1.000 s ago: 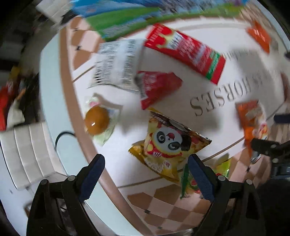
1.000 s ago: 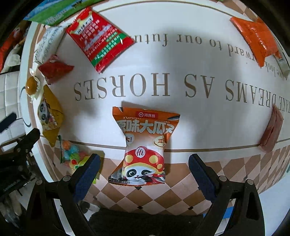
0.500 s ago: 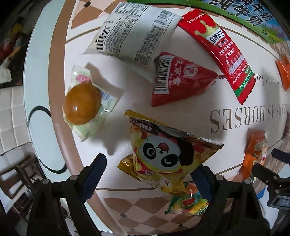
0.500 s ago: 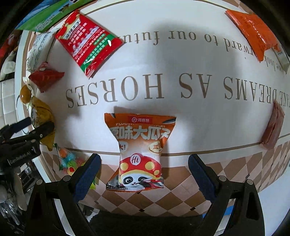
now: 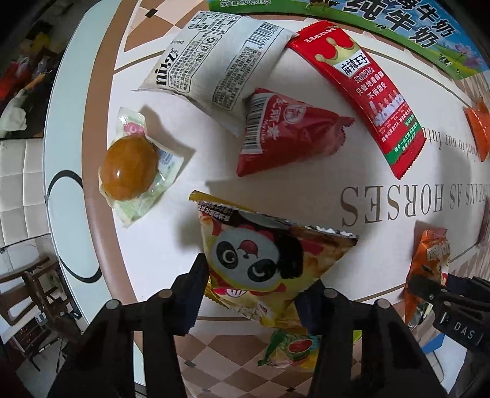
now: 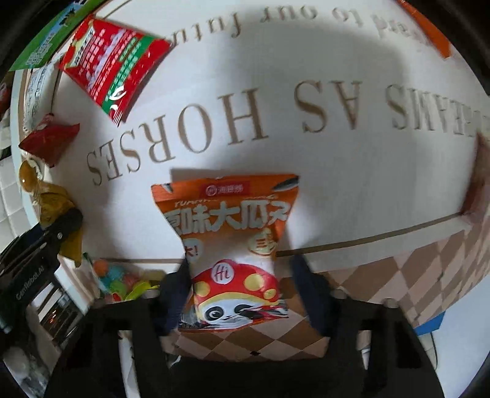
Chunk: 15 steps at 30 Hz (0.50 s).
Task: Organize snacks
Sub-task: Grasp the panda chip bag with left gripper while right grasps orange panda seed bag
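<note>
A yellow snack bag with a panda face (image 5: 260,260) sits between the pads of my left gripper (image 5: 254,284). The jaws are closing and both pads press its sides, so the bag buckles. An orange bag with a panda in a red cap (image 6: 226,214) is between the pads of my right gripper (image 6: 239,275), whose jaws are also closing. They pinch the bag in at its waist. Both bags rest on the white tablecloth (image 6: 352,183) near its checked border. The two grippers stand close, side by side. The right gripper's finger (image 5: 428,284) shows in the left wrist view.
Beyond the yellow bag lie a red triangular pack (image 5: 284,131), a white packet (image 5: 214,58), a long red pack (image 5: 361,88) and a wrapped brown egg (image 5: 128,167). A candy bag (image 5: 291,349) lies under my left gripper. A green milk box (image 5: 398,24) stands at the back.
Both grippers came down over their bags and their jaws went from wide apart to pressing on the bags. The yellow and orange bags are now squeezed and crumpled.
</note>
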Each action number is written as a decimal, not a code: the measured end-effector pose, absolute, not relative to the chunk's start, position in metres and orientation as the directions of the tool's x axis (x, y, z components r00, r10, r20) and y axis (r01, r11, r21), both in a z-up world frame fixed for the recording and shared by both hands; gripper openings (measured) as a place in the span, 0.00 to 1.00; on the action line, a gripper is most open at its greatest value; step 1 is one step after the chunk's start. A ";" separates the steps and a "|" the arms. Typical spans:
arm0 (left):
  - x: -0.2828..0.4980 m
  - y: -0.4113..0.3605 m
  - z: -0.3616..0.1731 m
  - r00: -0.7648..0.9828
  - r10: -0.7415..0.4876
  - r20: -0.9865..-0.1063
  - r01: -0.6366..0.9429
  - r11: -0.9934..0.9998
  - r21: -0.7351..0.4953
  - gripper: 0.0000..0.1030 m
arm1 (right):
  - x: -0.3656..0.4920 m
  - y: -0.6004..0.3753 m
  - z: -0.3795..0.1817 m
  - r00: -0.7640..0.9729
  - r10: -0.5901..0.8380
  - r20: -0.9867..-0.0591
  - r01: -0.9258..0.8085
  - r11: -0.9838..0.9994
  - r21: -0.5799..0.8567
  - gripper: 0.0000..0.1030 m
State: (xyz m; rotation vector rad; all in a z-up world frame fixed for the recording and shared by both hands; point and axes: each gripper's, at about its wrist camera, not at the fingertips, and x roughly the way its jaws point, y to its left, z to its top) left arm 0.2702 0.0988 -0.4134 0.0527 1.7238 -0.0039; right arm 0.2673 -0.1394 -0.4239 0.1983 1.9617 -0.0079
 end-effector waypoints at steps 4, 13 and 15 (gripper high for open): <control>0.265 0.081 -0.404 -0.149 0.018 -0.989 0.006 1.000 0.017 0.43 | 0.269 -0.141 -0.417 -0.353 0.135 -0.926 0.146 0.985 0.088 0.41; 0.254 0.065 -0.337 -0.068 -0.088 -0.994 -0.062 0.995 -0.084 0.42 | 0.269 -0.129 -0.365 -0.260 0.153 -0.953 0.108 0.986 0.129 0.35; 0.256 0.064 -0.307 -0.027 -0.138 -0.990 -0.071 0.988 -0.136 0.42 | 0.274 -0.129 -0.343 -0.233 0.181 -0.956 0.104 0.981 0.161 0.35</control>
